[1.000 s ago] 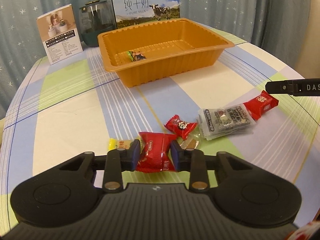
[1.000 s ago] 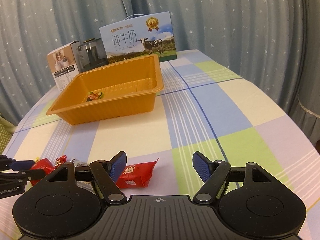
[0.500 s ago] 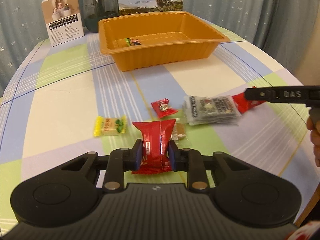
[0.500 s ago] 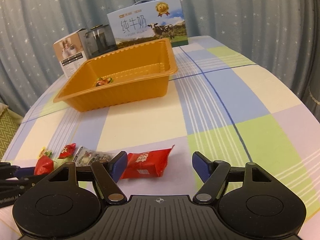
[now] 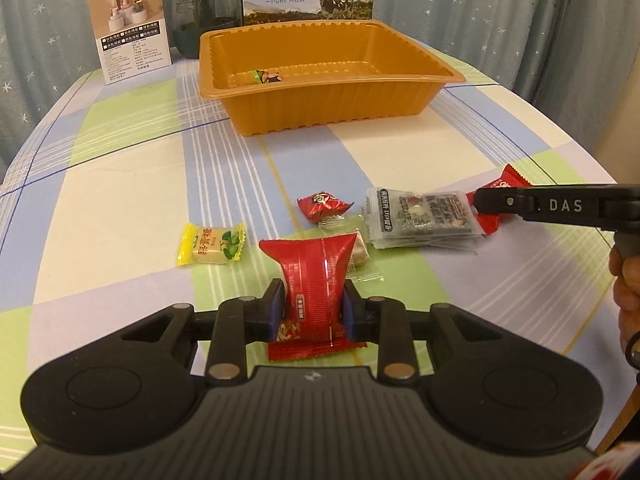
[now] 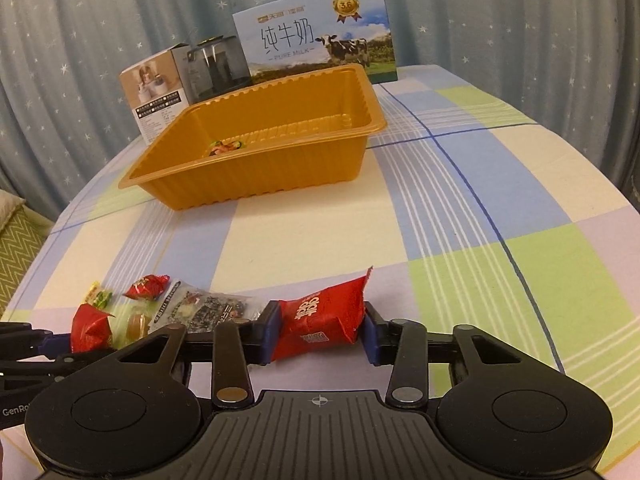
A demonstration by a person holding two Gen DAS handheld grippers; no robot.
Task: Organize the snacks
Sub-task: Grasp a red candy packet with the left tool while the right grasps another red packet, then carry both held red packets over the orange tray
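While the left tool (image 5: 312,308) is clenching a red snack packet (image 5: 314,280) upright between nearly closed pads, the right tool (image 6: 320,334), its jaws having just been closing, is pinching a second red packet (image 6: 320,320) low over the desk (image 6: 460,208). Loose snacks (image 5: 420,216) are lying just beside it; the orange tray (image 6: 280,168) is sitting well beyond, holding one candy (image 6: 226,147).

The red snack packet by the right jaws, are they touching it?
Touching. The right wrist view shows the right gripper just closed, both pads pressing the red snack packet.
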